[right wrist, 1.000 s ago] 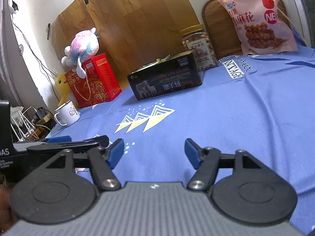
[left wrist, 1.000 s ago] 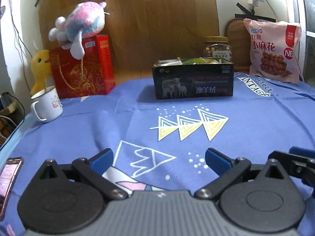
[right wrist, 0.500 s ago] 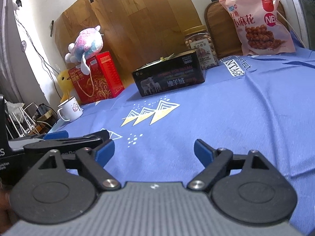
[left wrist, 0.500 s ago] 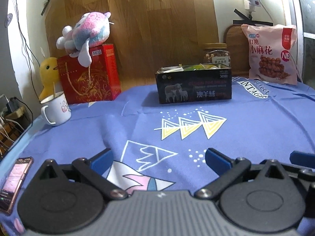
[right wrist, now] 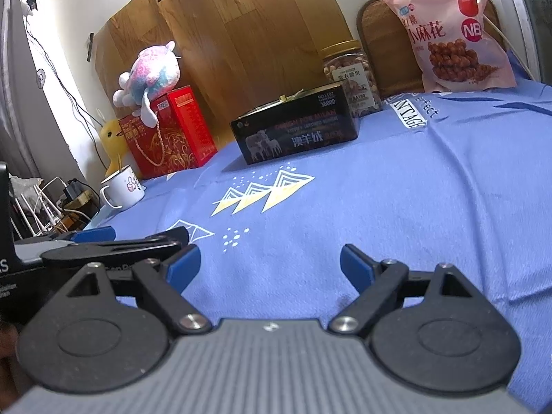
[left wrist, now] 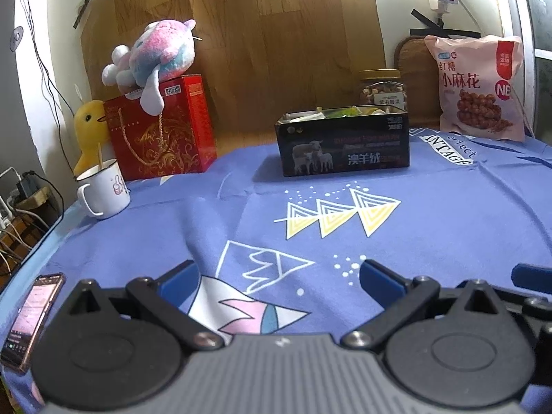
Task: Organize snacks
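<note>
A black box point(left wrist: 345, 145) with a sheep picture stands at the back of the blue cloth and holds several snack packets point(left wrist: 339, 113); it also shows in the right wrist view point(right wrist: 296, 131). Behind it stands a jar of nuts point(left wrist: 381, 89) point(right wrist: 350, 72). A pink snack bag point(left wrist: 477, 86) point(right wrist: 455, 31) leans at the back right. My left gripper point(left wrist: 277, 277) is open and empty, low over the cloth near its front. My right gripper point(right wrist: 270, 262) is open and empty, beside the left one, whose fingers point(right wrist: 114, 241) show at its left.
A red gift box point(left wrist: 162, 131) with a plush toy point(left wrist: 155, 58) on top stands at the back left, next to a yellow duck point(left wrist: 89, 131) and a white mug point(left wrist: 103, 189). A phone point(left wrist: 32, 317) lies at the cloth's front left edge. Cables hang off the left side.
Both grippers have pulled back and tilted up a little, so the view takes in more of the wall. The right gripper's jaws have opened wider. Nothing on the cloth has moved.
</note>
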Demonstrator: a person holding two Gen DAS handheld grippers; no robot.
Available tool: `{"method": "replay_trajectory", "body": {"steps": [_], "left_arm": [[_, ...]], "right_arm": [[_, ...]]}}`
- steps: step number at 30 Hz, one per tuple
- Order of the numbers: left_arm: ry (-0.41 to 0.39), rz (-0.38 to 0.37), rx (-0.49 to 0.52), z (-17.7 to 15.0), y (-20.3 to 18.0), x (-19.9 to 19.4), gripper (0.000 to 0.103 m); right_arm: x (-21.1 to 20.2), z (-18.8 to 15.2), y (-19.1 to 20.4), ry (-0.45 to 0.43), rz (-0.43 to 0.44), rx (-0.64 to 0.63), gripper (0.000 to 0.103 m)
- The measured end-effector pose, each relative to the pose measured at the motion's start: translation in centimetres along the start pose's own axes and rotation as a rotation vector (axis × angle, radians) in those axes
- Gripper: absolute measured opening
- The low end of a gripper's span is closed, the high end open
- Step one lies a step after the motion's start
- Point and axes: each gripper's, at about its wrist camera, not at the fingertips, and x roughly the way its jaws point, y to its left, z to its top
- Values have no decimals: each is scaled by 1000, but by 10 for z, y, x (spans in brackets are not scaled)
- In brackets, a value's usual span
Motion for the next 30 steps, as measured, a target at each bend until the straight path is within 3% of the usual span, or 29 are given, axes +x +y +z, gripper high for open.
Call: {"method": "replay_trajectory", "body": {"steps": [30], "left_arm": [[28, -60, -34, 0, 5, 1, 103]], "right_arm": [[-1, 0, 0, 0, -1, -1, 91]]}}
